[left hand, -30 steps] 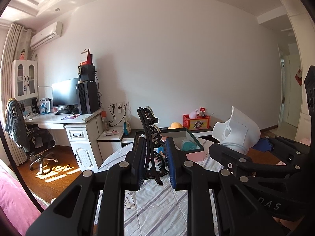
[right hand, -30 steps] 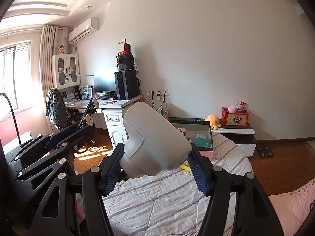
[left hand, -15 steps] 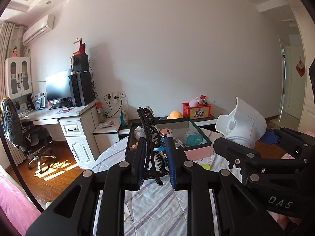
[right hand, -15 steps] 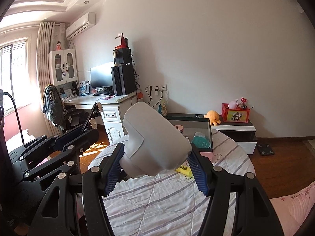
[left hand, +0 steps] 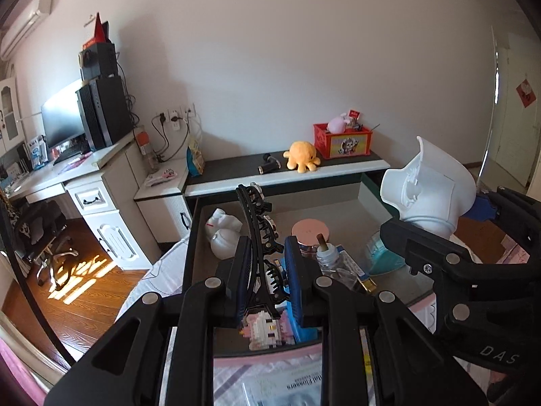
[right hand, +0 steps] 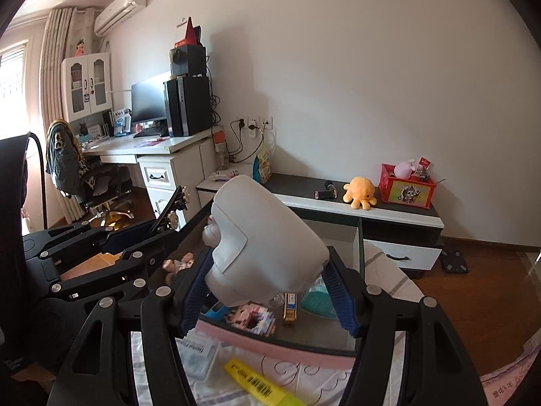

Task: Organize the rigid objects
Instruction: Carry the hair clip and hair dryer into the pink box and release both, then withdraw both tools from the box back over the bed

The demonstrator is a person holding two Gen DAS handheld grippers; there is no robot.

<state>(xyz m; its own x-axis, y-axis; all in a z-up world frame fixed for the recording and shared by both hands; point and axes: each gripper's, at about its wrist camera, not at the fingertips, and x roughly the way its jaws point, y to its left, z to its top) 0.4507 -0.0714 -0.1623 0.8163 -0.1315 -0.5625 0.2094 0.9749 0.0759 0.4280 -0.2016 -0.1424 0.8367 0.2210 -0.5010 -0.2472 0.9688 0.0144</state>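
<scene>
Grippers now hang over the dark open-topped storage box [left hand: 194, 237] instead of short of it, so both drops look near. Left gripper [left hand: 264, 272] clamps a black toothed plastic hair claw [left hand: 257, 233]; right gripper [right hand: 267, 292] grips a white moulded plastic housing [right hand: 263, 247].

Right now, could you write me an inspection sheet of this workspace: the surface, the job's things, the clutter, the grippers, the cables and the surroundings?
Surface: striped cloth under a dark-rimmed open box.
Job's things: black hair claw clip upright in the left gripper; white plastic part in the right gripper; both over the box.
Clutter: in the box, a pink round lid, small bottle, teal item, white figures, pink block toy; yellow packet in front.
Grippers: left gripper shut on the clip; right gripper clamps the part.
Cables: plugs and cords at the wall sockets.
Surroundings: desk with monitor, orange plush octopus, red box on a shelf.
</scene>
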